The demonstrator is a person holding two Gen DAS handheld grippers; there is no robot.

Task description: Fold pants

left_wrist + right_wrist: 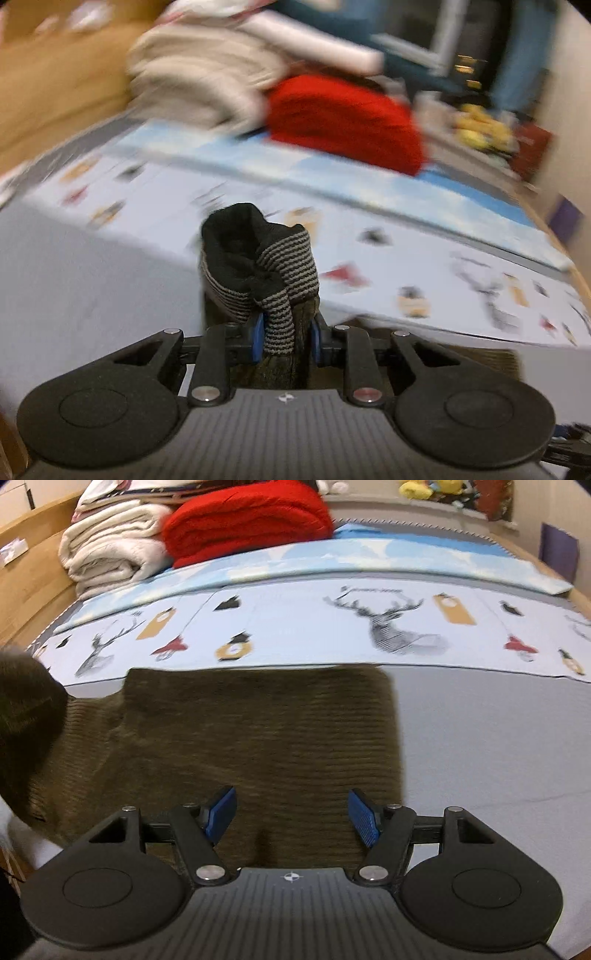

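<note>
On the grey sheet of the bed, in front of the deer-print duvet, your pants lie spread flat as an olive-brown ribbed slab, their far edge running just along the near edge of the duvet. Your right gripper hovers above the near part of the pants with its jaws spread wide; the blue pads hold nothing, and brown fabric shows in the gap between them. The right-hand edge of the pants falls just beyond your right pad, with bare grey sheet past it. At the left border of that view a dark, blurred mass rises over the pants; you cannot tell from the picture what it is.

Your left gripper is clamped on a bunch of the same pants, lifted above the bed. Between its blue pads sits olive-brown cloth topped by the striped black-and-grey cuff, which stands upright past the fingertips with its black lining folded over. The left view is heavily motion-blurred, so finer detail is lost.

Beyond the duvet, at the far side from the pants, a folded red blanket rests beside a stack of cream blankets, touching it. The wooden bed frame runs along the left of them.
</note>
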